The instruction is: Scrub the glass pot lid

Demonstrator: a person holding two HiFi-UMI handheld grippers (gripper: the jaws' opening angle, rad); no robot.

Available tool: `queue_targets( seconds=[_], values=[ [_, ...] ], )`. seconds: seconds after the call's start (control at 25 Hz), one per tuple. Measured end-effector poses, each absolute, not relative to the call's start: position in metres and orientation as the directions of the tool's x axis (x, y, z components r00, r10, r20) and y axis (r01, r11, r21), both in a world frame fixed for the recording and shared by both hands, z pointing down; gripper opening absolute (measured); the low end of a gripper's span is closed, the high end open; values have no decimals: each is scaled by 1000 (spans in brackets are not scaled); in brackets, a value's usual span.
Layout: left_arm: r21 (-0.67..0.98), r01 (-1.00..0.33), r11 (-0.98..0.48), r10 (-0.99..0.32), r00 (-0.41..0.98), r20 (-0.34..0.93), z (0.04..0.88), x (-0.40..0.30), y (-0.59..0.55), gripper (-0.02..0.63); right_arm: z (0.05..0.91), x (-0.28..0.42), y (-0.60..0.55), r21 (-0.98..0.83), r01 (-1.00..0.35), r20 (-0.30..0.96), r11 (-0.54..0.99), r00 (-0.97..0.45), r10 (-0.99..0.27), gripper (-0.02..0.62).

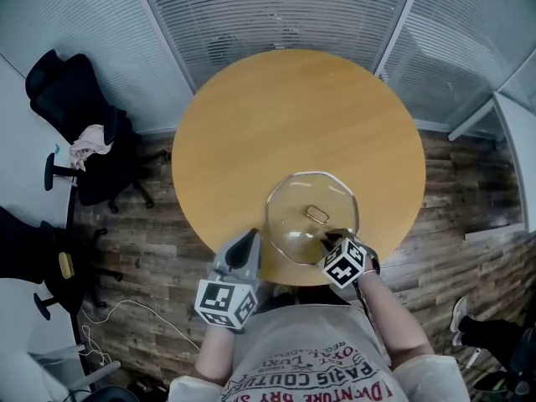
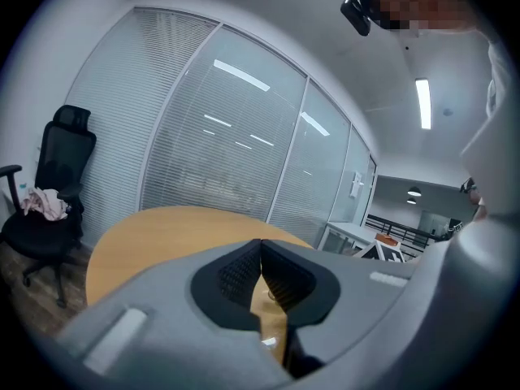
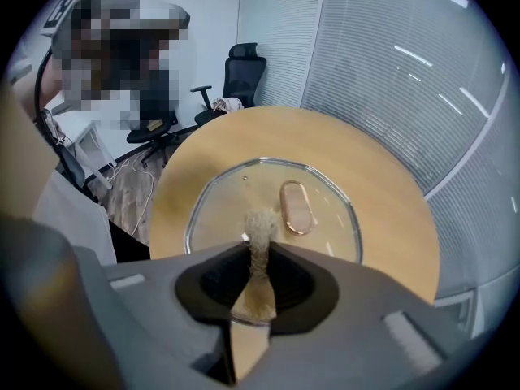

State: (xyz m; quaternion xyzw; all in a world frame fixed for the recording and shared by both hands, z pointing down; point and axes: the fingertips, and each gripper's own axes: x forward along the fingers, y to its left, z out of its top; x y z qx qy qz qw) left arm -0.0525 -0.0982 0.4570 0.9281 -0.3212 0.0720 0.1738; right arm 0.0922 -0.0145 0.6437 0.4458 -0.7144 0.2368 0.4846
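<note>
My right tool pinches a tan scrub pad at the near edge of the glass pot lid, flat on the desk straight ahead. My left tool, closed on nothing, sits beside its left rim.

Left hand-held gripper: jaws together, nothing between them, pointing forward.
Right hand-held gripper: jaws clamped on a tan scrub pad.
Forearms: both close to the torso.

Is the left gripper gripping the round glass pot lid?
No, the left gripper is shut on nothing, beside the round glass pot lid.
</note>
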Motion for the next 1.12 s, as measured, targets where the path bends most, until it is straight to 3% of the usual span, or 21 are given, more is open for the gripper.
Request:
queue_targets(
  seconds=[0.56,0.96,1.12],
  values=[
    [268,-694,-669,-638,720,271,460,15,-131,8,639,187,-91,225,-669,888,708,-158,-431,64],
    [268,-807,-527,-723,591,358,490,22,-143,8,676,187,-156,337,-281,849,899,-321,-419,65],
    [260,-825,-502,-738,566,367,496,29,-146,8,683,185,-170,333,-219,841,917,-372,-394,64]
  ],
)
